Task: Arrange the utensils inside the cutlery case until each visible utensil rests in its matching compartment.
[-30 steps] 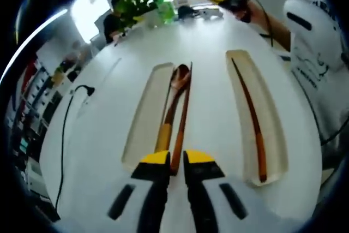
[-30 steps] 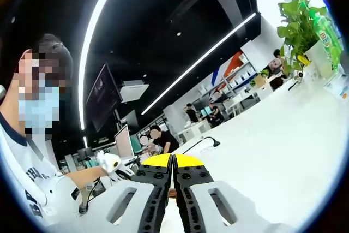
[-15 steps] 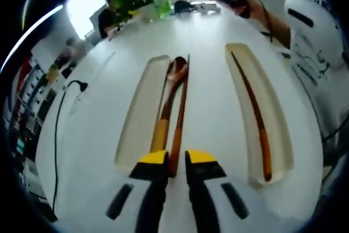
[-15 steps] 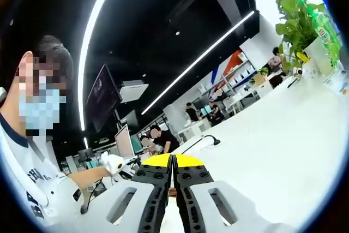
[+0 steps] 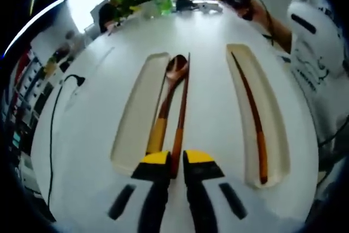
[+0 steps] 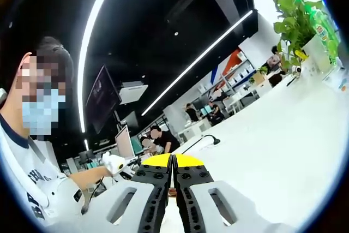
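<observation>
Left gripper (image 5: 173,159): jaws narrowly parted and pinching the near end of a chopstick (image 5: 180,114). That chopstick runs straight ahead from the jaws, long axis in line with them, lying on the table (image 5: 212,107) just right of the left tray (image 5: 133,118). Whether it touches that tray's right rim cannot be told.

Immediately left of the chopstick lies a spoon (image 5: 166,105), yellow handle nearest the jaws, bowl at the far end. It sits along the left tray's right edge; in the tray or riding its rim, I cannot tell.

Right of the jaws and well apart stands the right tray (image 5: 272,124), with a second chopstick (image 5: 250,110) lying lengthwise inside it.

Judgement: the held chopstick belongs with its mate, so the coming move is a sideways carry to the right, axis kept parallel to the tray. The left gripper is the nearer.

Count: two trays, two chopsticks, one spoon.

Right gripper (image 6: 173,159): jaws pressed together, empty, raised off the table and pointing away from the work. It is seen far ahead and to the right in the left gripper view.
</observation>
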The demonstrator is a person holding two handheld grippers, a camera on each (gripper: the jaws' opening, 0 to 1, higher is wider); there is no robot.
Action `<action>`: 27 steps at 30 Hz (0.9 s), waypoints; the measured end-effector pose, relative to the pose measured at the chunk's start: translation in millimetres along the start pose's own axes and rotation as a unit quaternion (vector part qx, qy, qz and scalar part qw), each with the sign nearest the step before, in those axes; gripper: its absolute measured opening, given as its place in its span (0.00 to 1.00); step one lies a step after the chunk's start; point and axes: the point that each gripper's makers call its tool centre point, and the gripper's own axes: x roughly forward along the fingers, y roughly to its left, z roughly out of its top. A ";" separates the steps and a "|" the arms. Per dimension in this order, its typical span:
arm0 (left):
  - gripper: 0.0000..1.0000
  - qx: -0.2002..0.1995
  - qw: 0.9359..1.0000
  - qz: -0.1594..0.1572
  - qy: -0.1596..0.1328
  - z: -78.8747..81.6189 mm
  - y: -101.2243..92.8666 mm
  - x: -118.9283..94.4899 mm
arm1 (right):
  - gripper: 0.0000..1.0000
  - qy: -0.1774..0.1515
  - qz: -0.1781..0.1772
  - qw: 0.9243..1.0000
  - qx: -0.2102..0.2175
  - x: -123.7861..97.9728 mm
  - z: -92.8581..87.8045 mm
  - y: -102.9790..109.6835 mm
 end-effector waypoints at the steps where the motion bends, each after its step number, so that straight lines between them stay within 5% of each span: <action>1: 0.08 0.000 1.000 -0.002 0.001 -0.1 -0.6 0.1 | 0.00 0.000 0.000 1.000 0.000 -0.3 0.0 -0.1; 17: 0.06 0.048 0.999 -0.015 0.012 1.6 -12.4 -0.7 | 0.00 -0.003 0.003 1.000 -0.001 2.5 -2.2 5.4; 18: 0.06 0.076 0.997 -0.007 0.016 2.8 -11.0 -0.8 | 0.00 -0.003 0.003 1.000 -0.001 2.7 -2.3 5.6; 27: 0.05 0.080 0.997 -0.018 0.004 5.7 -22.0 -0.1 | 0.00 -0.004 0.005 1.000 -0.002 3.9 -1.8 8.1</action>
